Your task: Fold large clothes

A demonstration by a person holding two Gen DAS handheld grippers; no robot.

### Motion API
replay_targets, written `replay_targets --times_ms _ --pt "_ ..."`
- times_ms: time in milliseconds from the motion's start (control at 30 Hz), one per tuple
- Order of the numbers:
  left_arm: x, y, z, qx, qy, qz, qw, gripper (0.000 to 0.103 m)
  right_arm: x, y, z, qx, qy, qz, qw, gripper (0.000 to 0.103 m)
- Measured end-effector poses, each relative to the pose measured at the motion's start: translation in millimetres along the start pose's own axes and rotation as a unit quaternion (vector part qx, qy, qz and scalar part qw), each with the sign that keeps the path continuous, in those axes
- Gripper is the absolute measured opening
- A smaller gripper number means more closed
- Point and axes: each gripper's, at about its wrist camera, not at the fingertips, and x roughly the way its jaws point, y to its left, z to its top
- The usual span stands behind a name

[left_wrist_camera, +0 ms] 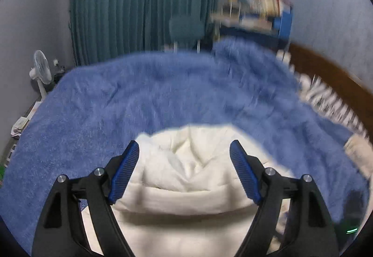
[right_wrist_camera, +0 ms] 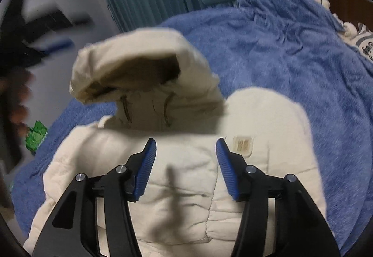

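Cream hooded jacket spread over a blue fuzzy blanket on the bed, front side up, with a small tan patch on the chest. Hood raised and puffed open toward the far end, two drawstrings dangling under its opening. Right claw poised above the chest of the jacket, blue pads apart, nothing between them, not touching the cloth so far as can be told. Left claw above a cream part of the same jacket, pads spread wide and empty. In the right wrist view, left claw blurred at the far left edge, with fingers of a hand below it. Teal curtain behind the bed, a white standing fan by the wall, a cluttered shelf beside a brown wooden headboard, and a zebra-striped cloth near that headboard. Green bag off the bed's near-left edge.
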Motion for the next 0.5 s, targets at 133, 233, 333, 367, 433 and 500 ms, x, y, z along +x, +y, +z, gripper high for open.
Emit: replay_targets --times_ms 133,233,333,367,433,500 --pt "23 3 -31 -0.008 0.061 -0.031 0.9976 0.075 -16 -9 11 0.015 -0.028 0.006 0.999 0.054" --pt "22 -1 -67 0.009 0.076 -0.041 0.9962 0.075 -24 -16 16 0.027 -0.041 0.014 0.999 0.056" --pt "28 3 -101 0.000 0.105 -0.051 0.9932 0.075 -25 -16 18 0.033 -0.047 0.021 0.998 0.056" --pt "31 4 -109 0.002 0.112 -0.050 0.9925 0.075 -22 -14 17 0.032 -0.043 0.025 0.998 0.056" --pt "38 3 -119 0.003 0.120 -0.043 0.9918 0.075 -13 -13 15 0.039 -0.029 0.038 0.998 0.059" --pt "42 5 -123 -0.010 0.122 -0.044 0.9915 0.075 -2 -11 12 0.045 -0.014 0.049 0.998 0.061"
